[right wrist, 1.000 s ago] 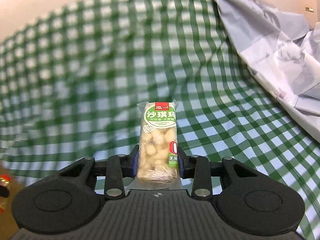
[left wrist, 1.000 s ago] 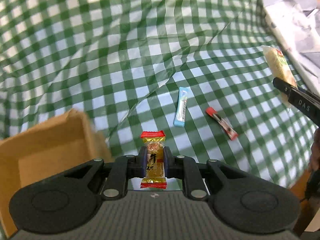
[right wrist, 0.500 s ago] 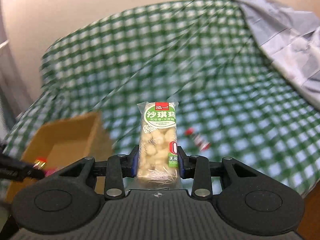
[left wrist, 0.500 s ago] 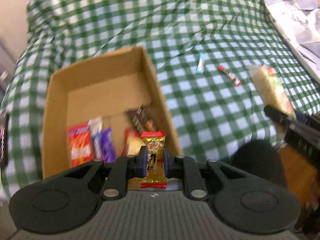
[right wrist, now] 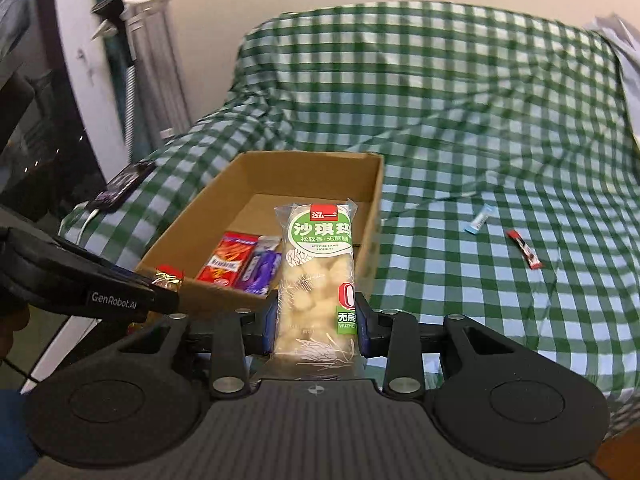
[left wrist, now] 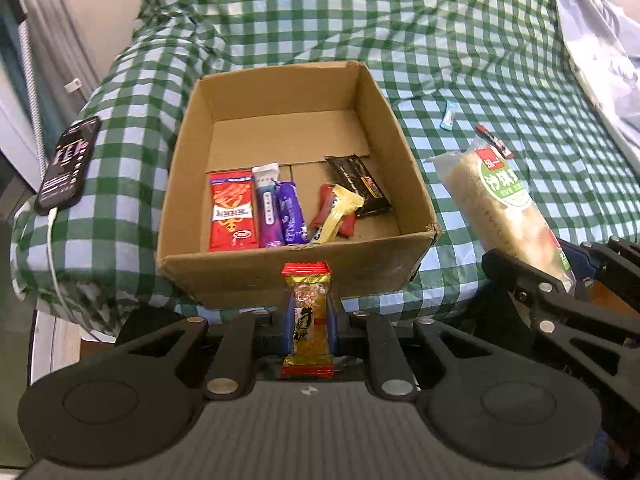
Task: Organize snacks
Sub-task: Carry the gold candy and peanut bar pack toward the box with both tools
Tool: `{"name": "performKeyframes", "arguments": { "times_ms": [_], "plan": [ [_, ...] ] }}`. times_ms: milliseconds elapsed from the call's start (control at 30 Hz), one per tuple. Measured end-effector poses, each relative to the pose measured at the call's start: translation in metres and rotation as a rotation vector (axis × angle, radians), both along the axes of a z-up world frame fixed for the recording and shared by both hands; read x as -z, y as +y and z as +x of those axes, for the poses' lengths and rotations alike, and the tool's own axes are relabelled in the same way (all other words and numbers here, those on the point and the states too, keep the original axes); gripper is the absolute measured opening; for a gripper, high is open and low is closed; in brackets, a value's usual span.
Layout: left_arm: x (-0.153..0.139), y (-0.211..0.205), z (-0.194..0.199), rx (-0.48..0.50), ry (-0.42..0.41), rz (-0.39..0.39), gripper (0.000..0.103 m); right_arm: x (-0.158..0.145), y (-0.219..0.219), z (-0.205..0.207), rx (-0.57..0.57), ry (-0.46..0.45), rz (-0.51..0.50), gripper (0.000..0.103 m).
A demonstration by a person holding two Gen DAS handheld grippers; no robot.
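An open cardboard box [left wrist: 404, 152] [right wrist: 376, 184] holding several snack packs sits on the green checked cloth. My left gripper [left wrist: 308, 320] is shut on a gold and red candy [left wrist: 307, 312], held just in front of the box's near wall. My right gripper [right wrist: 316, 320] is shut on a long green-labelled rice-puff bar [right wrist: 318, 280], held upright near the box's front right corner. The bar also shows in the left wrist view [left wrist: 496, 208]. A light blue sachet [left wrist: 448, 115] [right wrist: 479, 220] and a red stick pack [left wrist: 494, 140] [right wrist: 524, 249] lie on the cloth right of the box.
A phone [left wrist: 68, 164] on a white cable lies on the cloth left of the box. A grey crumpled sheet [left wrist: 600, 40] covers the far right. The cloth's front edge drops off below the box. A wall and radiator [right wrist: 132, 72] stand at the left.
Both grippers have pulled back and swung left from the loose snacks, each still holding its snack. The box has come fully into view in front of them.
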State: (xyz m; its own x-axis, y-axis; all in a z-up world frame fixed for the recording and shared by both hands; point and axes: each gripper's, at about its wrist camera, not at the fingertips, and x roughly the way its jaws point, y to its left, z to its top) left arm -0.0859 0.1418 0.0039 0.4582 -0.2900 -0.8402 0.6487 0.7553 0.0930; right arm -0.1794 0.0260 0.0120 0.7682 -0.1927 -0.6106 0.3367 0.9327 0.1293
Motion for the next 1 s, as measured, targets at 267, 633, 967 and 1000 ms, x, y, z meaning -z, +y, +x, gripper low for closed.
{"name": "performKeyframes", "arguments": {
  "times_ms": [267, 633, 967, 1000],
  "plan": [
    [-0.008, 0.017, -0.01, 0.005, -0.025, -0.047, 0.018, -0.011, 0.019, -0.005, -0.013, 0.003, -0.058, 0.038],
    [-0.006, 0.02, -0.008, 0.0, -0.019, -0.059, 0.018, -0.009, 0.024, -0.006, -0.022, 0.018, -0.072, 0.038],
    [0.001, 0.017, -0.001, -0.006, 0.006, -0.047, 0.018, -0.001, 0.02, 0.0, -0.034, 0.048, -0.061, 0.038],
    [0.002, 0.017, 0.0, -0.007, 0.008, -0.046, 0.018, 0.0, 0.02, 0.001, -0.035, 0.051, -0.059, 0.038]
  ]
}}
